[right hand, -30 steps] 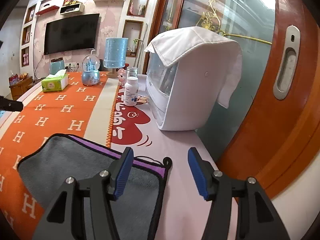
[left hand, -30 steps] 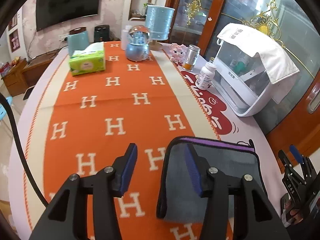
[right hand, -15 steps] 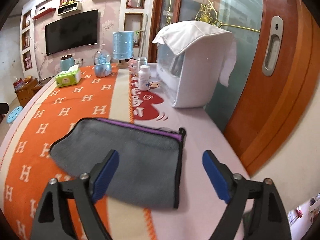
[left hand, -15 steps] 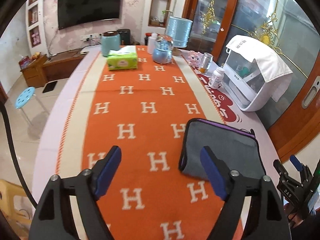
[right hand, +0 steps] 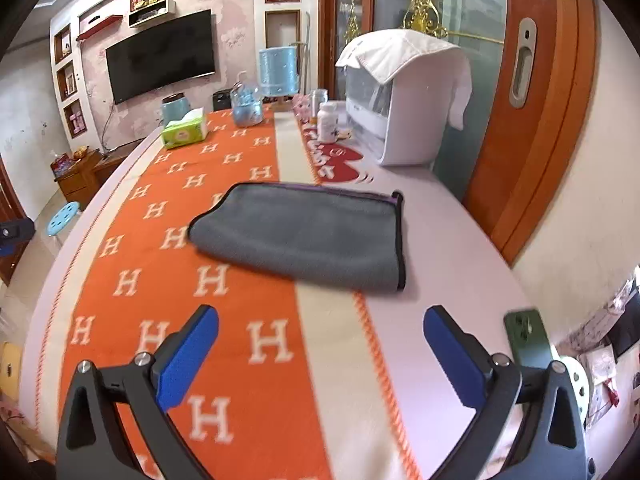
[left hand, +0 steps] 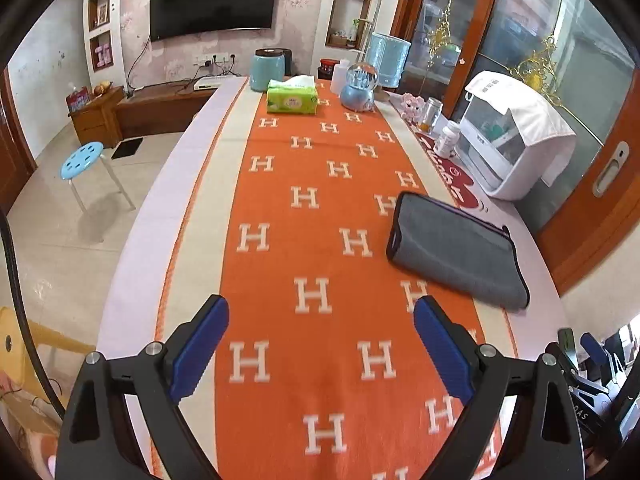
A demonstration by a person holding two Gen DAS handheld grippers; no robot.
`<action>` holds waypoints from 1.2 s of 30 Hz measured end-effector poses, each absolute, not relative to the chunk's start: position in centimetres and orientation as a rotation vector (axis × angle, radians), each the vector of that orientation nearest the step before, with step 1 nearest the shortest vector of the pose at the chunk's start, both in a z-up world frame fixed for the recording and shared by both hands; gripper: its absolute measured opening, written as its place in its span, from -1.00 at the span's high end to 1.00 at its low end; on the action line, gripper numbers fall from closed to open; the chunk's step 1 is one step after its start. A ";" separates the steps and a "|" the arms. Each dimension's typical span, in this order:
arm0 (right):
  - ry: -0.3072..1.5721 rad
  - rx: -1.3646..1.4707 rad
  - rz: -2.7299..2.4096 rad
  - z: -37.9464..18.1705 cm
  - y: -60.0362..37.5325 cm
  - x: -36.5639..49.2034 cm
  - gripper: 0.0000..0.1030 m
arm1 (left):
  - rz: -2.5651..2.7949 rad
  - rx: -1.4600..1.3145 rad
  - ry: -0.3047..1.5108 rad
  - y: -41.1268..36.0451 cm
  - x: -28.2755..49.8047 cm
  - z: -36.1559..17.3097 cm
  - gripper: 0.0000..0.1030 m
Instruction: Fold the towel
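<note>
A grey towel (left hand: 456, 248) with a dark and purple trim lies folded flat on the orange H-patterned table runner (left hand: 316, 216), toward the table's right side. It also shows in the right wrist view (right hand: 308, 236). My left gripper (left hand: 320, 344) is open and empty, held above the runner well back from the towel. My right gripper (right hand: 320, 352) is open and empty, also back from the towel near the table's front edge.
A white appliance (left hand: 516, 136) draped with a white cloth stands at the right edge. A pill bottle (left hand: 448, 140), snow globe (left hand: 358, 88), green tissue pack (left hand: 292, 98) and blue lamp (left hand: 388, 60) stand at the far end. A blue stool (left hand: 82, 160) is on the floor left.
Both grippers have opened wide and pulled back and up from the towel. The towel lies folded and released on the table.
</note>
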State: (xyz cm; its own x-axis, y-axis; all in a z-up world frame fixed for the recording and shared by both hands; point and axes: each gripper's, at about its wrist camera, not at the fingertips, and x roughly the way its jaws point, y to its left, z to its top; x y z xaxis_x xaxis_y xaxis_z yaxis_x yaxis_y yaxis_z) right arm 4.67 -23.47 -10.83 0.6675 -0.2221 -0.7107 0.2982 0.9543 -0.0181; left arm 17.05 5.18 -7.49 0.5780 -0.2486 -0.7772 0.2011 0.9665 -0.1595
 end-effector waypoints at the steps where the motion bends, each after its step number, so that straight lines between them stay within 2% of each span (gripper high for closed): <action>1: 0.798 0.114 -0.286 -10.7 -23.1 4.1 -0.99 | -0.258 -0.050 0.917 5.4 16.3 -7.5 -0.81; 15: 0.955 0.145 -0.089 -7.7 -19.6 1.0 -0.99 | -0.168 -0.119 0.947 6.7 7.4 -6.0 -0.81; 29: 0.967 0.136 0.114 -2.3 -17.5 -1.1 -0.99 | -0.207 -0.070 0.898 2.5 3.3 -1.3 -0.81; 36: 0.941 0.167 0.095 -1.8 -17.7 -2.4 -0.99 | -0.159 -0.014 0.853 1.5 0.9 -0.5 -0.81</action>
State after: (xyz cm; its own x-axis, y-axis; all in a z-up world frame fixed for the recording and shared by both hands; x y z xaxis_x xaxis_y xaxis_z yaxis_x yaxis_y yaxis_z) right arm -2.40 -17.66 -1.84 0.5860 0.1532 -0.7957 -0.0081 0.9830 0.1833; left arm 0.94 1.51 -0.46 0.6469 -0.1457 -0.7485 0.1345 0.9880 -0.0762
